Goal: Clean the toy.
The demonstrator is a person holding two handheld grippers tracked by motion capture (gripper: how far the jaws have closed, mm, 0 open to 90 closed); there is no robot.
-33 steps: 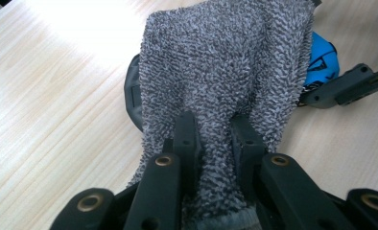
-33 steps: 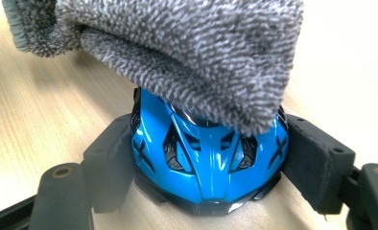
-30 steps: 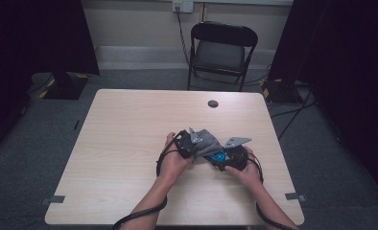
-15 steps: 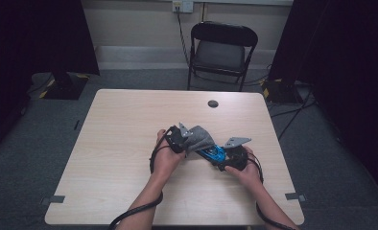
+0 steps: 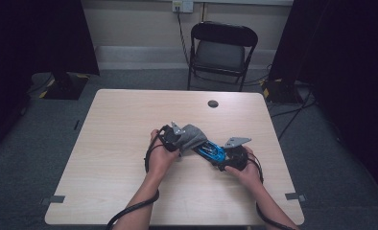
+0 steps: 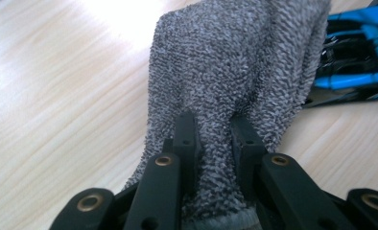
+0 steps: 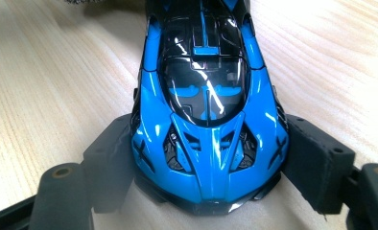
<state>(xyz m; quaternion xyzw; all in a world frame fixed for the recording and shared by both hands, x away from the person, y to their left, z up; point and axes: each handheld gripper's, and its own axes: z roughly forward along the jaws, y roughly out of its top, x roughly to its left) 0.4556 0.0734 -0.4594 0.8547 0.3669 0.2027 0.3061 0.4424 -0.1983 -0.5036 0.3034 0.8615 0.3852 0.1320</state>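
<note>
A grey terry cloth point(image 6: 235, 62) is draped over the far end of a blue and black toy car point(image 7: 208, 96) on the wooden table point(image 5: 120, 124). My left gripper point(image 6: 213, 127) is shut on a fold of the cloth, and the car point(image 6: 355, 57) lies just beyond it. My right gripper point(image 7: 211, 158) is shut on the car's near end, with a pad pressed on each side. From above, the left gripper point(image 5: 180, 139) sits left of the cloth point(image 5: 193, 135). The car point(image 5: 210, 150) runs down-right to the right gripper point(image 5: 222, 158).
A small black round thing point(image 5: 213, 103) lies near the table's far edge. A black folding chair point(image 5: 223, 50) stands beyond the table. Cables trail from both grippers off the near edge.
My left gripper has moved left and slightly away, drawing the cloth with it along the car. The right gripper and the car have stayed put.
</note>
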